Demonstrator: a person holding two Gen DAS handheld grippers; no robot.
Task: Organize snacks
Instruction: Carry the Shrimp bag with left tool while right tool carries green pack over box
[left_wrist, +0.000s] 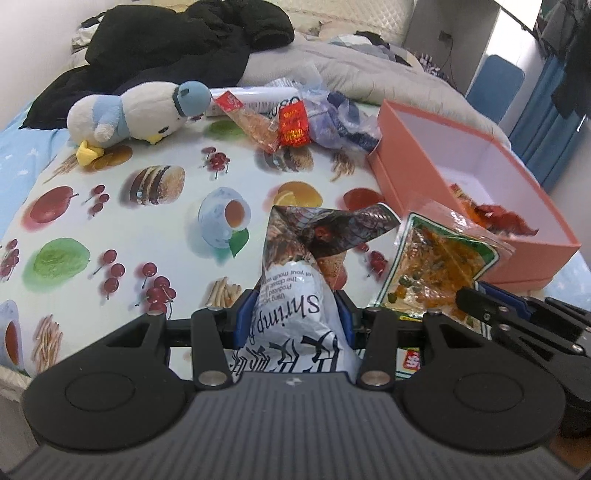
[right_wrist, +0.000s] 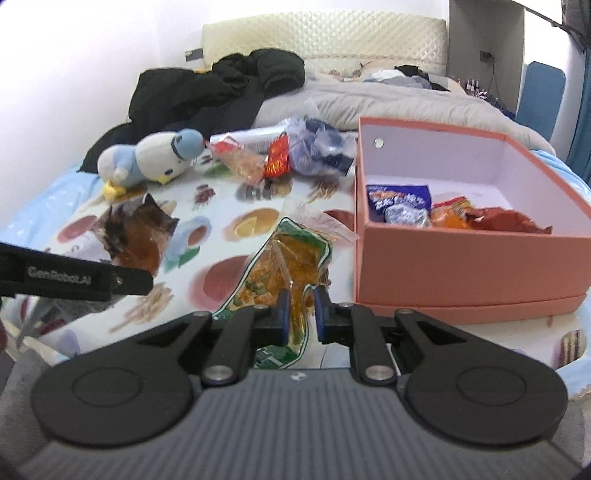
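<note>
In pink box (right_wrist: 461, 266): snack packets (right_wrist: 399, 203) | left claw (left_wrist: 293, 314) grips shrimp bag (left_wrist: 291, 295) | right claw (right_wrist: 301, 314) grips green-edged packet (right_wrist: 288, 258)

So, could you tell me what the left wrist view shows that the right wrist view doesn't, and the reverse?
Only the left wrist view shows the left gripper clamped on the shrimp snack bag, with its English print readable.

Only the right wrist view shows the blue packets lying inside the pink box, and the right gripper shut on the green-edged snack pack.

Both show the plush penguin, the loose snack pile behind the box, the fruit-print cloth and the black coat.
</note>
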